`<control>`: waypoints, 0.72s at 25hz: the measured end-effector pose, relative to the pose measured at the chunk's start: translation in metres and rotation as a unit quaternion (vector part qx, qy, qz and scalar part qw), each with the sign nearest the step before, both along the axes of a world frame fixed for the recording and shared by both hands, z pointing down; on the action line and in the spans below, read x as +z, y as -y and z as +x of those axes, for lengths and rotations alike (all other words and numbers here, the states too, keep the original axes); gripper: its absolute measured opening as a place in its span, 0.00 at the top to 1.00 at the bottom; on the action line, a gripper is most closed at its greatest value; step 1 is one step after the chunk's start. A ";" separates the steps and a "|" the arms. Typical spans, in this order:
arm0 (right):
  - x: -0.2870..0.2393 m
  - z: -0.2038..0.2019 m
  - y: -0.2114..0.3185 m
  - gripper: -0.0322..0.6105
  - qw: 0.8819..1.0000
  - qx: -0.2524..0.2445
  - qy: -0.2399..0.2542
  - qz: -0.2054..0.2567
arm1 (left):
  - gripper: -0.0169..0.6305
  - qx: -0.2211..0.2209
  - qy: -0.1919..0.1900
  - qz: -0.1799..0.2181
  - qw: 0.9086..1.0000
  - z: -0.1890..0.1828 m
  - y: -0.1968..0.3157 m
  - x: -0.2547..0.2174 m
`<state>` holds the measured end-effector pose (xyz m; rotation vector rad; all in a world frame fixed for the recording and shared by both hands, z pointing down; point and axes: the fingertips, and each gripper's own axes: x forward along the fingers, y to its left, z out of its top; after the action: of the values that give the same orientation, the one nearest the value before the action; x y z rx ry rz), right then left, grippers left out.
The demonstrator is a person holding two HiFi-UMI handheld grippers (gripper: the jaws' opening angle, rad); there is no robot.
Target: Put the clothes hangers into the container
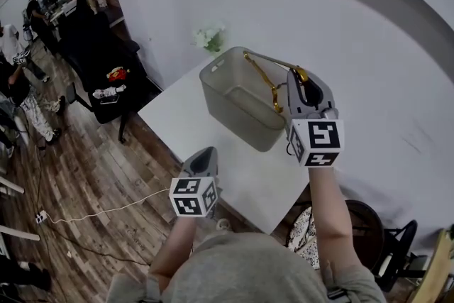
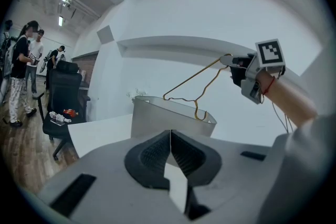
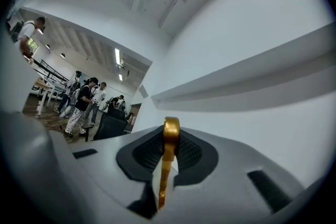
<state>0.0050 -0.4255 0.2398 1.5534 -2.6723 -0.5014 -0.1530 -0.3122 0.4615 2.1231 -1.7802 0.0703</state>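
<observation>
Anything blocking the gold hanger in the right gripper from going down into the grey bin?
Nothing visible does. The thin gold wire clothes hanger, clamped in the right gripper, hangs over the open top of the grey plastic container, and no object shows inside it.

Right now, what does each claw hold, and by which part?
Right claw: hanger, by one rounded shoulder corner. Left claw: shut, nothing held.

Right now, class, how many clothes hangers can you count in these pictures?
1. The gold clothes hanger hangs over the grey container, clamped in the right tongs. Others could lie hidden inside the container.
</observation>
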 end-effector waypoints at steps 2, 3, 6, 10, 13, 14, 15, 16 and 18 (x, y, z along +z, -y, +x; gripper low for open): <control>0.015 -0.006 0.010 0.89 1.000 0.004 -0.005 -0.013 | 0.96 0.004 0.000 -0.003 1.000 -0.006 0.008 0.003; 0.023 -0.008 0.015 0.89 1.000 0.006 -0.008 -0.019 | 0.96 0.006 0.001 -0.004 1.000 -0.009 0.012 0.004; 0.047 -0.014 0.031 0.89 0.999 0.011 -0.015 -0.040 | 0.96 0.011 0.001 -0.007 1.000 -0.016 0.024 0.009; 0.076 -0.020 0.048 0.89 0.997 0.018 -0.026 -0.067 | 0.96 0.015 0.000 -0.011 1.000 -0.024 0.037 0.014; 0.094 -0.023 0.058 0.89 0.996 0.022 -0.035 -0.084 | 0.96 0.017 -0.001 -0.013 1.000 -0.028 0.043 0.018; 0.100 -0.025 0.060 0.89 0.995 0.023 -0.038 -0.090 | 0.96 0.017 -0.002 -0.014 1.000 -0.030 0.045 0.019; 0.105 -0.026 0.062 0.89 0.994 0.024 -0.041 -0.096 | 0.96 0.016 -0.003 -0.015 1.000 -0.033 0.047 0.020; 0.110 -0.028 0.065 0.89 0.994 0.025 -0.045 -0.101 | 0.96 0.016 -0.004 -0.017 1.000 -0.034 0.048 0.022; 0.120 -0.031 0.070 0.88 0.992 0.026 -0.050 -0.111 | 0.96 0.017 -0.005 -0.019 1.000 -0.036 0.051 0.024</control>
<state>-0.0255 -0.4953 0.3597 1.4875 -2.5067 -0.2608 -0.1893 -0.3634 0.4858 2.1242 -1.7230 0.1032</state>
